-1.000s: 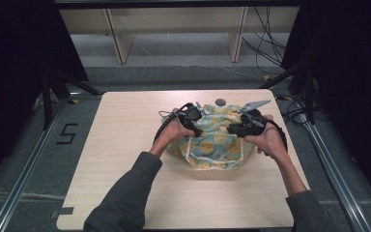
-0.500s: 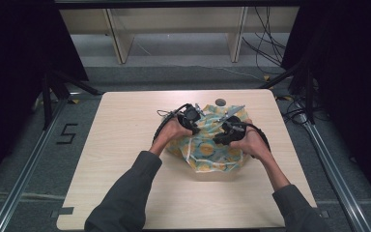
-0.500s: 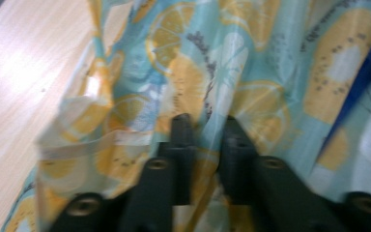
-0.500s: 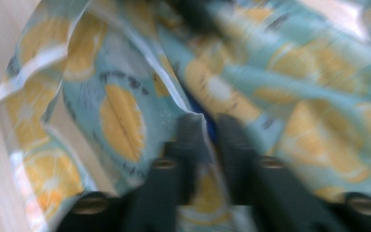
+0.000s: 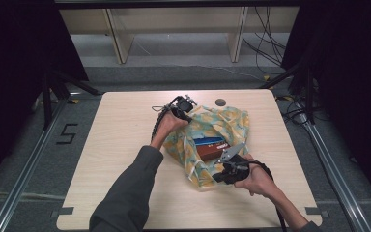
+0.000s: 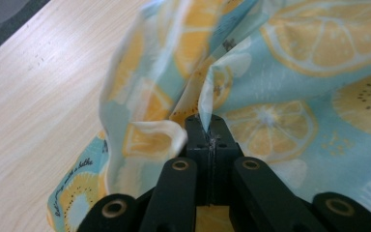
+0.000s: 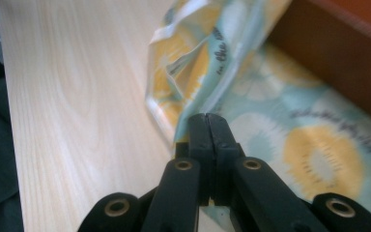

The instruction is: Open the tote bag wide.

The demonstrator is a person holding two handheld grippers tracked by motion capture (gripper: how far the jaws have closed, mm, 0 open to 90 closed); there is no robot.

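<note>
A cloth (image 5: 232,123) printed with lemon slices on pale blue lies rumpled on the wooden table (image 5: 121,140). It is spread apart, and a red-brown box (image 5: 210,147) with a blue top lies in its middle. My left gripper (image 5: 188,116) is at the cloth's far left corner, shut on a fold of the cloth (image 6: 294,87); the left gripper (image 6: 208,128) pinches a raised edge. My right gripper (image 5: 218,177) is at the near edge, shut on the cloth's hem (image 7: 314,154). In the right gripper view the right gripper (image 7: 206,121) holds the fabric, with the box (image 7: 333,58) just beyond.
A round dark hole (image 5: 221,102) sits in the table behind the cloth. Bare wood stretches left of the cloth and along the front edge. Metal rails (image 5: 24,169) run beside the table, and shelf legs and cables stand on the floor beyond it.
My right gripper has moved from the cloth's far right to its near side, drawing the cloth back and uncovering the box. The left gripper has stayed at the far left corner.
</note>
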